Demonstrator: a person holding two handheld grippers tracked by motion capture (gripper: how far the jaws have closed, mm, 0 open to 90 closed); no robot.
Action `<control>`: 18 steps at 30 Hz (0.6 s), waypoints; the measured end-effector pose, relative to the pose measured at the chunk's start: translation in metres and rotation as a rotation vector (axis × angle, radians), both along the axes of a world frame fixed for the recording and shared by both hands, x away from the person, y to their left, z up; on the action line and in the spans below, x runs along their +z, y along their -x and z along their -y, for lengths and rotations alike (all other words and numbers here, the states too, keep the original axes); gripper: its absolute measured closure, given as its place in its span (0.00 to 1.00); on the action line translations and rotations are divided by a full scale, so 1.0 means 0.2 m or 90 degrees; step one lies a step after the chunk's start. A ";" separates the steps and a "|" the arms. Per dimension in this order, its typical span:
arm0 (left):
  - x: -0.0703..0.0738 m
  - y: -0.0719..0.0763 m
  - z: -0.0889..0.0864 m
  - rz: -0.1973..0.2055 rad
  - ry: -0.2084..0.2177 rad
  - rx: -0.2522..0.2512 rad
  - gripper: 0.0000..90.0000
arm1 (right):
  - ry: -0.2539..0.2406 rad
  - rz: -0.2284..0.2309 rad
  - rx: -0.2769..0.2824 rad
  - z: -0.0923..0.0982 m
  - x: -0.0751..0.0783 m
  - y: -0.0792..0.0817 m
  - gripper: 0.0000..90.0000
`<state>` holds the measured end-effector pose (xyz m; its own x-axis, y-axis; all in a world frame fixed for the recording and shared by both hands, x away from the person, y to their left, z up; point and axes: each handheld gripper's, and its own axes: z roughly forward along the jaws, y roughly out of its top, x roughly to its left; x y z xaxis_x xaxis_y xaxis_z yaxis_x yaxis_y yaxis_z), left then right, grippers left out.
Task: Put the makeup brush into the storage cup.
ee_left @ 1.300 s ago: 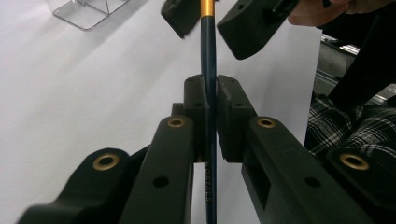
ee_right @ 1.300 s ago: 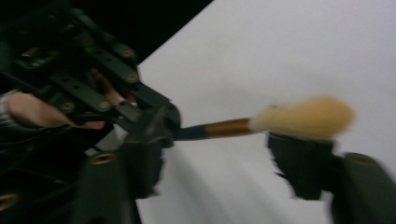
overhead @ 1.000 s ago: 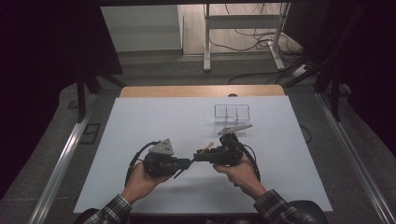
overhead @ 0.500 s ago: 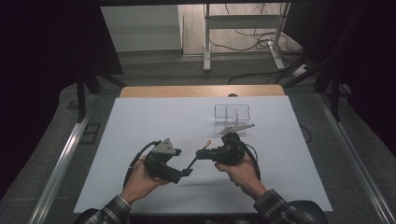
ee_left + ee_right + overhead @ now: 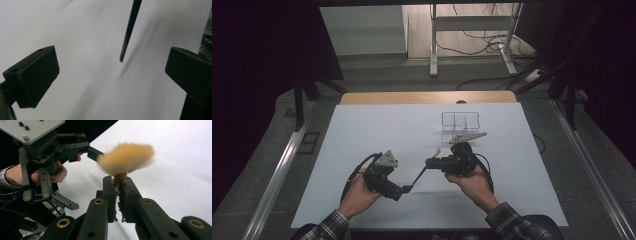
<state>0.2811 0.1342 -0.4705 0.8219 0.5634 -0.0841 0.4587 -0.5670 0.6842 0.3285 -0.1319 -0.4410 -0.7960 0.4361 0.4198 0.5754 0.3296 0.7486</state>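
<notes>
Right hand-held gripper [image 5: 430,162] clamps a brush; left hand-held gripper [image 5: 408,188] has just been opening.

Low in the centre of the high view, above the white worktop [image 5: 362,130], the brush [image 5: 126,157] sits pinched just below its tan bristles. Its dark handle [image 5: 129,30] slants down-left, its tip between the left jaws, now spread wide and touching nothing. A clear tray [image 5: 460,120] stands above, right of centre.

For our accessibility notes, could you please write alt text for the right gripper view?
The right tool is shut on a brush just below its fluffy tan bristles, which fan out above the jaws. Beyond it a hand holds the left tool, jaws spread wide, over the white table.
</notes>
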 end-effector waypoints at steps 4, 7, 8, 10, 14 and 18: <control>0.00 0.00 -0.02 0.009 -0.007 0.005 0.00 | 0.008 0.010 -0.004 0.01 0.00 0.00 0.93; 0.00 0.01 -0.03 0.010 -0.006 0.008 0.00 | 0.012 0.018 -0.005 0.01 0.01 0.00 0.93; 0.00 0.01 -0.04 0.008 -0.006 0.007 0.00 | 0.014 0.026 -0.011 0.01 0.01 0.00 0.93; 0.00 0.02 -0.04 0.007 -0.007 0.006 0.00 | 0.012 0.030 -0.016 0.02 0.01 0.00 0.93; 0.00 0.03 -0.05 0.007 0.000 0.009 0.00 | 0.013 0.035 -0.023 0.04 0.01 0.00 0.93; 0.00 0.03 -0.07 0.007 0.003 0.014 0.00 | 0.018 0.038 -0.022 0.04 0.01 -0.01 0.93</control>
<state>0.2759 0.1479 -0.4698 0.8102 0.5810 -0.0774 0.4632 -0.5536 0.6921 0.3296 -0.1404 -0.4385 -0.8031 0.4753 0.3594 0.5418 0.3315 0.7724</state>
